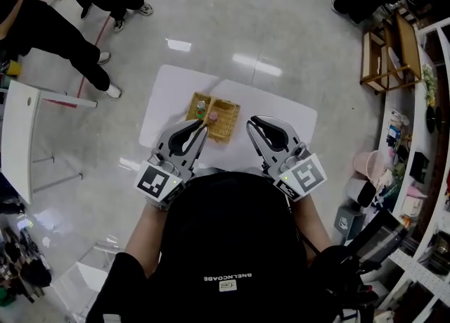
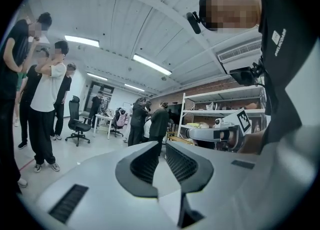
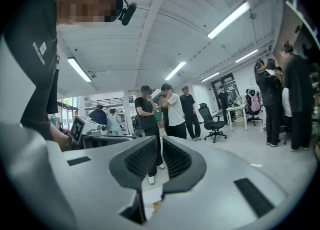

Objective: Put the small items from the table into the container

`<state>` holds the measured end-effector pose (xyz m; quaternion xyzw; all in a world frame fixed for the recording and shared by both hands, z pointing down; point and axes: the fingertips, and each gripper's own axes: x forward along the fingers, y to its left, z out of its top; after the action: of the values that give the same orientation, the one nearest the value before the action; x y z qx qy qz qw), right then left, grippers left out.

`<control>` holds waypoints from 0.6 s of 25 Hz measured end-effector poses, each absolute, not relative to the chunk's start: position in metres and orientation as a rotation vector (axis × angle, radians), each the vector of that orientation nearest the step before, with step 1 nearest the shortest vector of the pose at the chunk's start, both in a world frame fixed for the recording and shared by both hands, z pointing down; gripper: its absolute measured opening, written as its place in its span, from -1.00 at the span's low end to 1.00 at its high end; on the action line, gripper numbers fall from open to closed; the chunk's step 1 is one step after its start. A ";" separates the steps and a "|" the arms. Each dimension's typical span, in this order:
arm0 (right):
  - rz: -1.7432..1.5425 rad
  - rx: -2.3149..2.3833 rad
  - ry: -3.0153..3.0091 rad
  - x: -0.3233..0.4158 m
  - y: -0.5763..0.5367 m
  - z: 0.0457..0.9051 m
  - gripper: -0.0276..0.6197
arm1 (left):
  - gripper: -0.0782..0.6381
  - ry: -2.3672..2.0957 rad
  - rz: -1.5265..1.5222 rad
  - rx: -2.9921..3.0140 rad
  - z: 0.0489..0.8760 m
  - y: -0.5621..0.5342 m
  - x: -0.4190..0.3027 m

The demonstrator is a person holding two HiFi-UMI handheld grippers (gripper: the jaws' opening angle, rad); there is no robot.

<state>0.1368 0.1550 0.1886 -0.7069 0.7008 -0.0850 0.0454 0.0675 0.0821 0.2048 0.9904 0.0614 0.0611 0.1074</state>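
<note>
A woven basket (image 1: 225, 129) stands on the white table (image 1: 169, 96) in the head view, with a green-topped item (image 1: 201, 112) and a pink item (image 1: 213, 115) inside. The rest of the tabletop looks bare. My left gripper (image 1: 204, 127) and right gripper (image 1: 250, 125) are held up close to my chest, near the table's front edge, either side of the basket. Both point out level into the room. The left gripper (image 2: 161, 144) has its jaws nearly together with nothing between them. The right gripper (image 3: 159, 139) looks the same, also holding nothing.
Several people stand around the room, some near a desk with an office chair (image 2: 76, 119). A white table (image 1: 17, 131) stands at the left, a wooden rack (image 1: 383, 58) and cluttered shelves (image 1: 415, 174) at the right. Glossy floor surrounds the table.
</note>
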 end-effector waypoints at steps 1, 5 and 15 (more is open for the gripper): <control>-0.260 -2.158 2.140 0.137 0.155 0.189 -0.77 | -0.68 0.182 0.178 2.917 0.205 0.083 0.068; -0.259 -2.156 2.145 0.140 0.158 0.189 -0.77 | -0.68 0.161 0.119 2.909 0.195 0.086 0.073; -0.300 -2.172 2.210 0.132 0.181 0.199 -0.77 | -0.68 0.089 0.188 2.884 0.217 0.106 0.057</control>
<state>0.1318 0.1814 0.1993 -0.6976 0.7098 -0.0963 0.0142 0.0566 0.1055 0.2169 0.9896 0.0305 0.0644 0.1248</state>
